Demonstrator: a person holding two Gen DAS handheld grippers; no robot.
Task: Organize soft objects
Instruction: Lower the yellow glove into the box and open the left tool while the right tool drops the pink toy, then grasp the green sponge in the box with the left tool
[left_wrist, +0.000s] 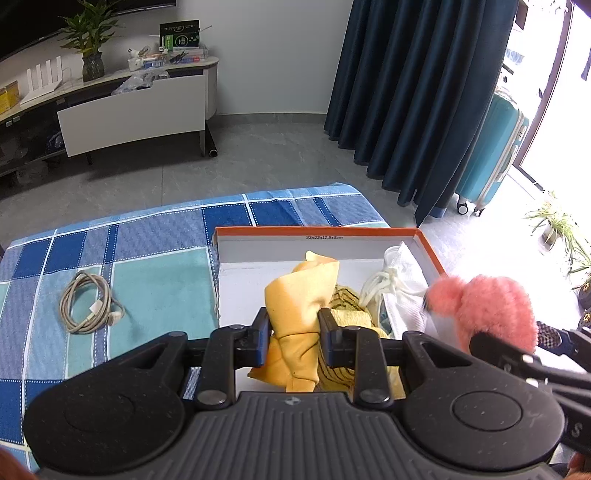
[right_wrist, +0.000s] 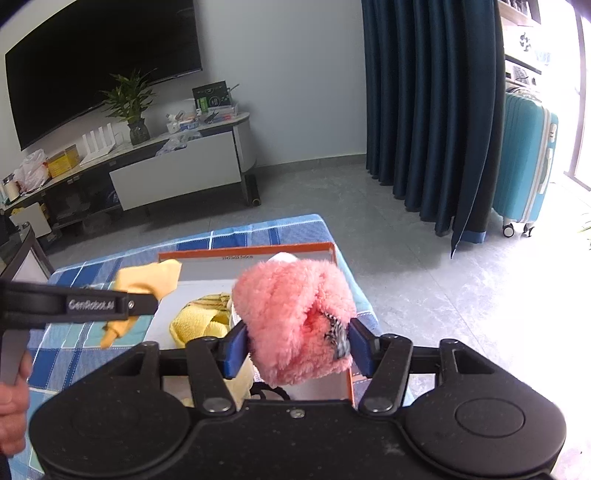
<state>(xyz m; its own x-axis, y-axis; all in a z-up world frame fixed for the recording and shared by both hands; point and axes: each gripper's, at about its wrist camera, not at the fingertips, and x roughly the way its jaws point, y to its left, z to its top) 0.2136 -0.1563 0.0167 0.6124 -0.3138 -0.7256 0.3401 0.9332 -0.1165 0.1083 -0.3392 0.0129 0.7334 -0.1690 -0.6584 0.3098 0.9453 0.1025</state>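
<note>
My left gripper (left_wrist: 294, 326) is shut on an orange-yellow cloth (left_wrist: 301, 291) and holds it over the near left part of an orange-rimmed cardboard box (left_wrist: 369, 230). In the right wrist view the same cloth (right_wrist: 147, 277) hangs from the left gripper's fingers (right_wrist: 92, 304). A pink plush slipper (right_wrist: 291, 317) sits between the blue pads of my right gripper (right_wrist: 297, 347), over the box's right wall (right_wrist: 349, 384). Those pads stand wide at the fur's sides without squeezing it. Inside the box lie a yellow striped towel (left_wrist: 347, 299) and a white drawstring bag (left_wrist: 402, 280).
The box stands on a table under a blue checked cloth (left_wrist: 155, 266). A coiled grey cable (left_wrist: 86, 306) lies left of the box. Beyond the table are grey floor, a TV stand (left_wrist: 133, 110), dark blue curtains (left_wrist: 417, 92) and a teal suitcase (left_wrist: 491, 155). A person's hand (right_wrist: 11, 406) grips the left handle.
</note>
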